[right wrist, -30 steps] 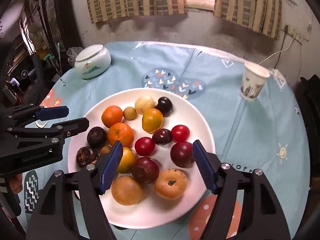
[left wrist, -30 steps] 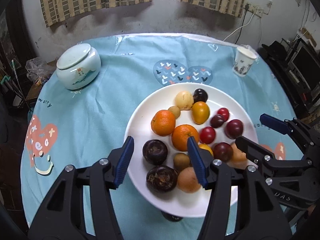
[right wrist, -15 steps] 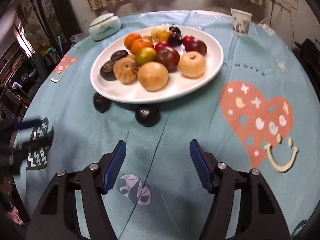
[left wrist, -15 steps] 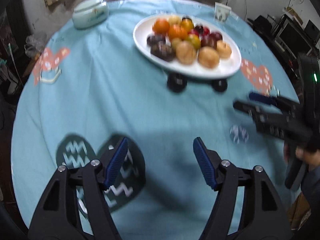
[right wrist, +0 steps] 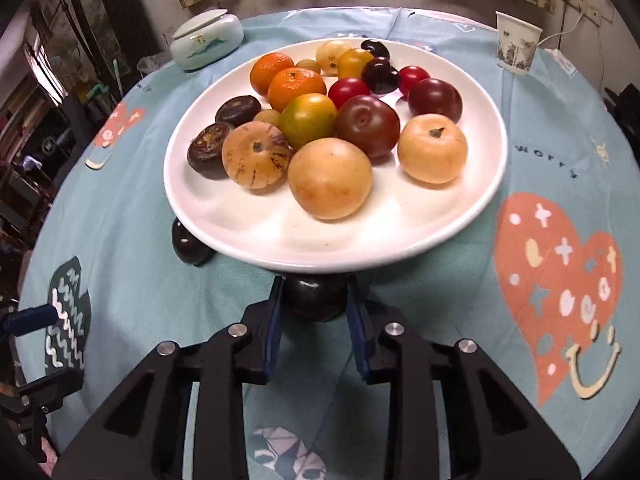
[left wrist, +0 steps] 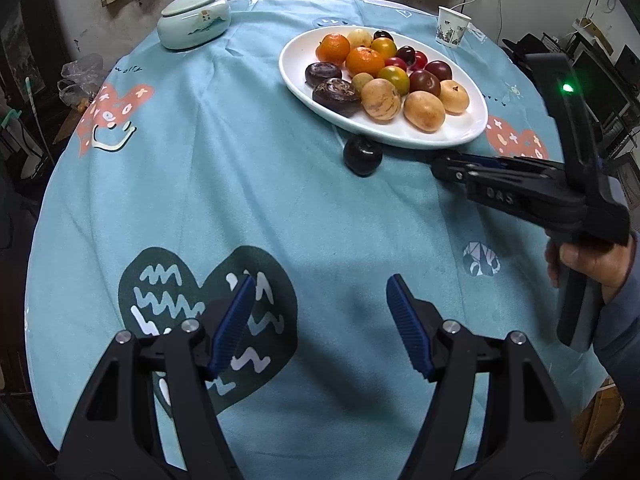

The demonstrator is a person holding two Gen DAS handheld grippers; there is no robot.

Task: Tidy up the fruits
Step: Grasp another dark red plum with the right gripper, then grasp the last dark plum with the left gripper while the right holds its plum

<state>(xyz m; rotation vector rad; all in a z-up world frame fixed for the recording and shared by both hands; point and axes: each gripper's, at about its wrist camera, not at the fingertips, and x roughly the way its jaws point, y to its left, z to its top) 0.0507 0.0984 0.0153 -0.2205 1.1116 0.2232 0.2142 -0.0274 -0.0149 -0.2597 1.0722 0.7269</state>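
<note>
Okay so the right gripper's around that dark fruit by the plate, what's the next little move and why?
Probably lift it straight up a little. The right gripper looks closed on the dark fruit, which sits on the cloth tucked under the white plate's near rim, so it must clear that rim before going onto the plate.

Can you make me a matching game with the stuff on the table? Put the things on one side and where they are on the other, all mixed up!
Things:
1. paper cup
2. lidded jar
3. dark plum
4. two oranges

Places:
A. between the right gripper's fingers, at the plate's near rim
B. on the white plate
C. far right of the table
D. far left of the table

Pairs: 1-C, 2-D, 3-A, 4-B
</note>
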